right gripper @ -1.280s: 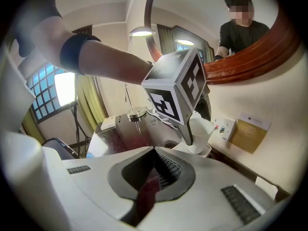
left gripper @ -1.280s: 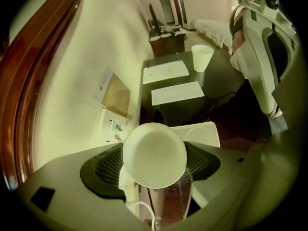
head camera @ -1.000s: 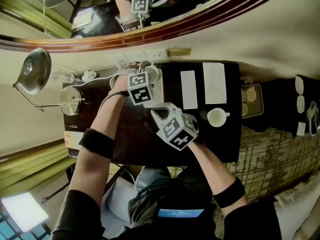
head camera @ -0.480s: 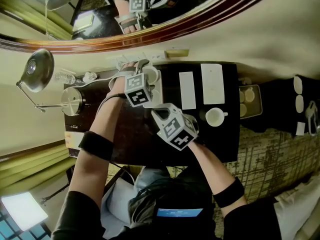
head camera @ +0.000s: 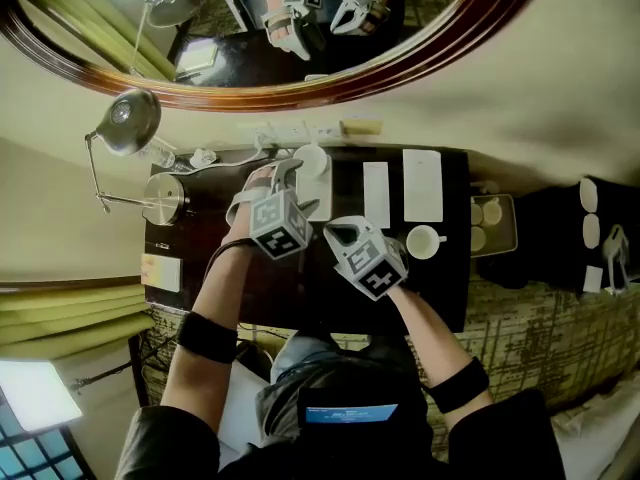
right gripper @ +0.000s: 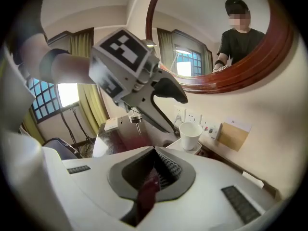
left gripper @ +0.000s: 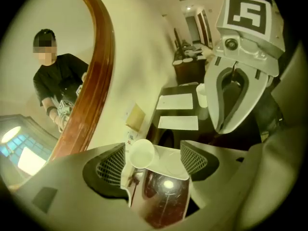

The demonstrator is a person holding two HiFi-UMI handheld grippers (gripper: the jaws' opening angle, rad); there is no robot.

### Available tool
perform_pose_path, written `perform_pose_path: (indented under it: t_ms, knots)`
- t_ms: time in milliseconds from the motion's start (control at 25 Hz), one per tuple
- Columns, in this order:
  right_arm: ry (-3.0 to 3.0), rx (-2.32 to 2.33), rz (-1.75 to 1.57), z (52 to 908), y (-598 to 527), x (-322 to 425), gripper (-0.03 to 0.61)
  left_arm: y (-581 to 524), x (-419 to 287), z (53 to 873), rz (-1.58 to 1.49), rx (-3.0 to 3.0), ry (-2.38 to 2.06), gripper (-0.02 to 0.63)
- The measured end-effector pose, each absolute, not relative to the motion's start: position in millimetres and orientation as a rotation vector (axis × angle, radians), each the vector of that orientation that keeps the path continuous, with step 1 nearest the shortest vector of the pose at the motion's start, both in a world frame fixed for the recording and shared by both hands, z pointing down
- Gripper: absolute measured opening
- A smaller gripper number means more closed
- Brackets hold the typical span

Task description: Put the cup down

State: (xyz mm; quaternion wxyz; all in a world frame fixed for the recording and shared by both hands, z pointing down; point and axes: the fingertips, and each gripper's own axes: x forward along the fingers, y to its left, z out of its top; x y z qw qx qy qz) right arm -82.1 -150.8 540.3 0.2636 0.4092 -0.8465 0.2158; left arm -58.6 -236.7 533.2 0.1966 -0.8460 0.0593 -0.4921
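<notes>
A dark desk [head camera: 445,278] under an oval wood-framed mirror [head camera: 300,80] carries the white cup [head camera: 310,160], set upright with its mouth up on a white tray [head camera: 318,200] by the wall sockets. The left gripper [head camera: 272,176] hangs above, its jaws spread though just narrowing. The cup shows in their gap, lower down and ahead, touched by neither pad. The right gripper [head camera: 340,231], pressed together and empty, is farther off, nearer a second cup [head camera: 425,240]. No writing is legible, and only the grippers' square markers show.
</notes>
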Motion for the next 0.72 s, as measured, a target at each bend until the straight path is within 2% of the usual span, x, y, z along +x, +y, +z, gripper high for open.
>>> perform_pose_path:
  t_ms: [360,520,720]
  knots:
    - [-2.289,1.149,0.595,526,-112,-62,0.012,-173,-82,488,-1.147,-2.657,0.580,0.039]
    - [-2.267,1.155,0.601,530,-95,-58,0.012,-149,-89,480,-1.065,-2.852,0.686,0.000]
    - [-2.235,1.185,0.578,538,-84,-50,0.012,-127,-99,481,-0.980,-3.031,0.749,0.000]
